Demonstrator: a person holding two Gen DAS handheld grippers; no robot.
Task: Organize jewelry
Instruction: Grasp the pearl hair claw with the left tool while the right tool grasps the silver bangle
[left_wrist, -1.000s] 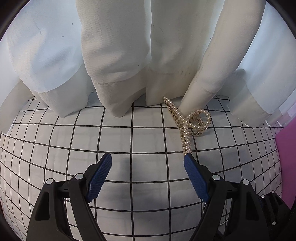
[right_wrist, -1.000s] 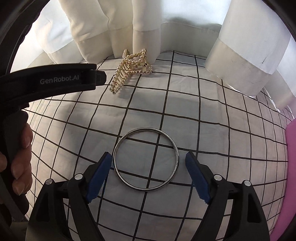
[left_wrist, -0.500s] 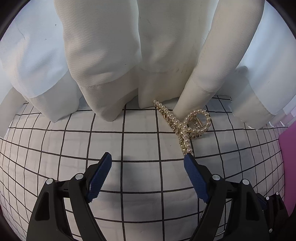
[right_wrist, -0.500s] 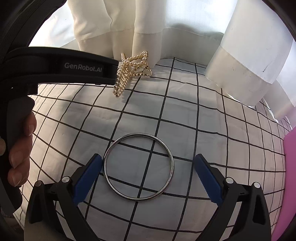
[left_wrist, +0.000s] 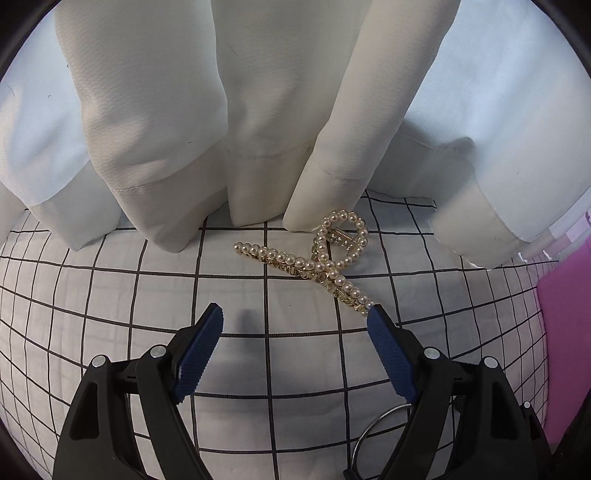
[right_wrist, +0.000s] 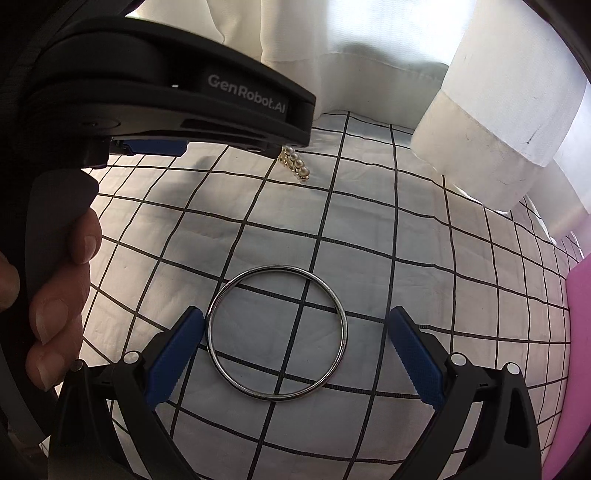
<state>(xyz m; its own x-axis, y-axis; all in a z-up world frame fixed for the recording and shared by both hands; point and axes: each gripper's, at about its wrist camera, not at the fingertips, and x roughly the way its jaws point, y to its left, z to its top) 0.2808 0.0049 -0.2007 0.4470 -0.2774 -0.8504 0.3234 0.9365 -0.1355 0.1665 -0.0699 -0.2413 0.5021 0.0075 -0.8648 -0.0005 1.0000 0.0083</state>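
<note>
The pearl hair clip (left_wrist: 314, 260) lies on the checked cloth (left_wrist: 110, 295), close to the bottom of the white curtain (left_wrist: 258, 110). A second ago it sat off to the side of the left gripper (left_wrist: 295, 321). Now the left gripper has moved closer and turned a bit, so the clip stretches across in front of it. One end of the clip is right at the tip of the gripper's right finger. The left gripper is wide open and holds nothing yet.

The silver ring (right_wrist: 277, 332) lies flat on the same cloth, nearer the person. The right gripper (right_wrist: 295, 321) has come in too. Its left finger now looks like it touches the rim of the ring, and the right finger is still apart from it. This gripper is also wide open and empty.

From the right view, the left gripper hides most of the clip; only a few pearls peek out.

So both grippers look ready to pick up one thing each. Nothing is put away yet. A pink thing (left_wrist: 565, 350) sits at the right edge; I cannot tell what it is.
</note>
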